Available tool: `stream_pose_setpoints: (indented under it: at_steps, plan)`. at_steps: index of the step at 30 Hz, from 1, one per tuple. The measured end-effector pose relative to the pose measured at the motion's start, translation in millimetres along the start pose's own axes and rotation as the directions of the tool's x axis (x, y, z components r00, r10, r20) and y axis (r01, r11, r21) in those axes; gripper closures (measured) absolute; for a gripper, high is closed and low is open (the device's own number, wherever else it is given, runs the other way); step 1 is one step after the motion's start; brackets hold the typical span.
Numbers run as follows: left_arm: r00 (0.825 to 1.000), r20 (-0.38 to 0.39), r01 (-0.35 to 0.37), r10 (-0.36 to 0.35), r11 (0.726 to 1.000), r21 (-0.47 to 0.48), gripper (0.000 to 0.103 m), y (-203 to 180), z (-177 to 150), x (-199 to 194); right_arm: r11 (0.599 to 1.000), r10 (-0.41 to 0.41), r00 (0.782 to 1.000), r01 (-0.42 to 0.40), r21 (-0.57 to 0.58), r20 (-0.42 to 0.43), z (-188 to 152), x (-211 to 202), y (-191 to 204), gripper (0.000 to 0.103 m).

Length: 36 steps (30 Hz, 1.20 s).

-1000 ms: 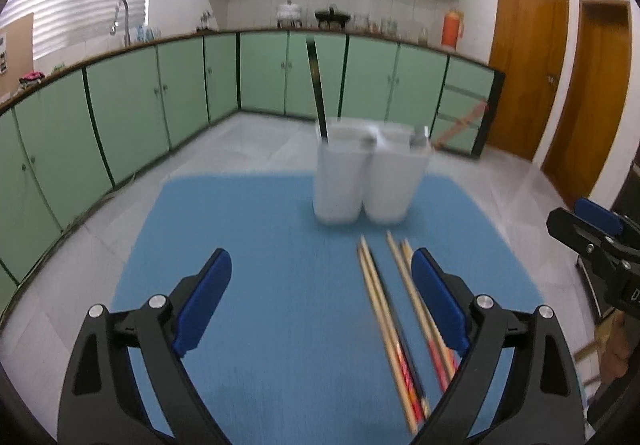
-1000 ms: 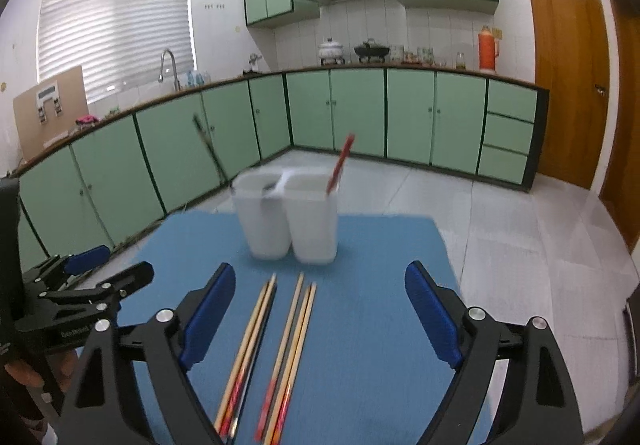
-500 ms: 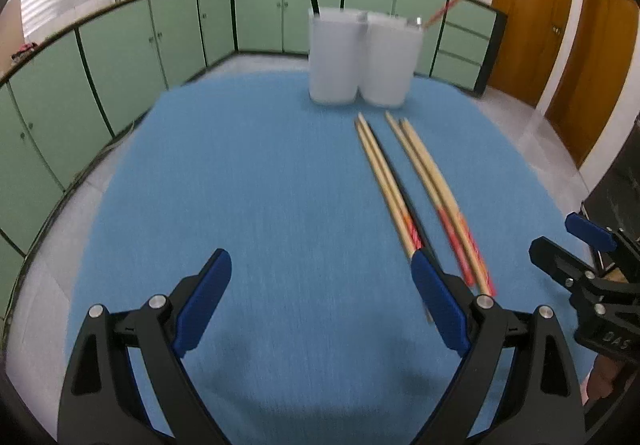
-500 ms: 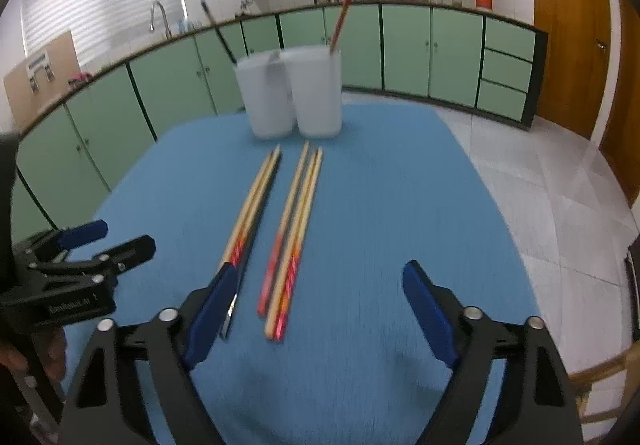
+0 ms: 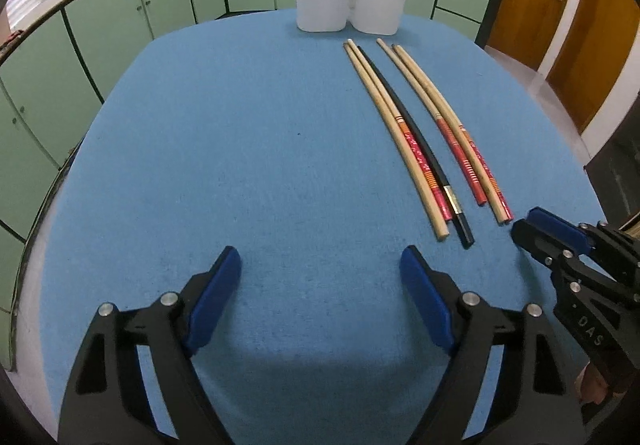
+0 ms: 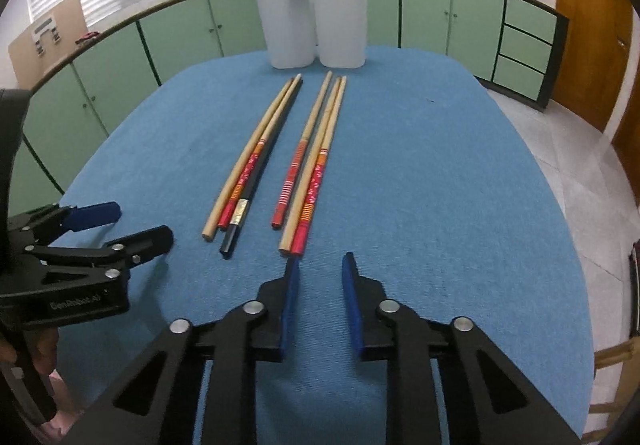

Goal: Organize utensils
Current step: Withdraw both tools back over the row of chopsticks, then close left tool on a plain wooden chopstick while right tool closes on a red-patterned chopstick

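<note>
Several chopsticks lie in two bundles on the blue cloth. The left bundle [image 6: 256, 165] has two wooden sticks and a black one; the right bundle [image 6: 316, 165] is wooden with red ends. My right gripper [image 6: 320, 265] hovers just short of the right bundle's near ends, its jaws closing to a narrow gap with nothing between them. My left gripper [image 5: 320, 273] sits low over bare cloth, left of the bundles [image 5: 400, 133], its wide jaws closing slightly on nothing. Two white holders [image 6: 288, 29] [image 6: 340, 29] stand at the far edge, one with a black stick, one with a red.
The blue cloth [image 5: 200, 165] covers a rounded table whose edges drop off to a tiled floor. Green cabinets ring the room and wooden doors stand at the right. A person's hand holds the left gripper's handle [image 6: 40, 357].
Both grippers have sunk toward the cloth and tipped downward, so the chopsticks' near ends lie close ahead. The right jaws have gone from wide to a narrow gap. The left jaws narrowed a little.
</note>
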<state>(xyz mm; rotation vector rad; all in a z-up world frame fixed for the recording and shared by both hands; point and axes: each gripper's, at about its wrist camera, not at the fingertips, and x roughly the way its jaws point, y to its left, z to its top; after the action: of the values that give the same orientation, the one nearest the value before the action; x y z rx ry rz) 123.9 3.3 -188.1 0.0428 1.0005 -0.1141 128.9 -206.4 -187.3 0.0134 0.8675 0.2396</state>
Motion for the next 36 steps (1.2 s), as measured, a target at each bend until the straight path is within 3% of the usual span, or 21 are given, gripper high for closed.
stream_pose_setpoints:
  at_steps: [13,26,32,36]
  plan:
    - [1.0,0.007,0.011,-0.011,1.0,-0.006,0.023,-1.7,-0.4,-4.3,0.998,-0.049,0.999,0.05,-0.05,0.019,4.9,7.9,10.0,0.095]
    - [0.996,0.024,0.089,-0.09,0.996,0.017,0.028,-22.1,8.1,0.9,0.998,-0.033,0.999,0.032,0.045,0.029,6.7,1.3,-12.8,0.095]
    - [0.996,0.022,0.085,-0.085,0.996,0.029,0.028,-29.0,12.2,5.2,0.998,-0.026,0.999,0.025,0.053,0.024,4.7,2.8,-15.8,0.095]
    - [0.999,0.024,0.041,-0.043,0.997,0.064,0.028,-35.6,15.3,11.0,0.998,-0.024,0.999,0.023,0.058,0.024,5.5,3.2,-16.8,0.095]
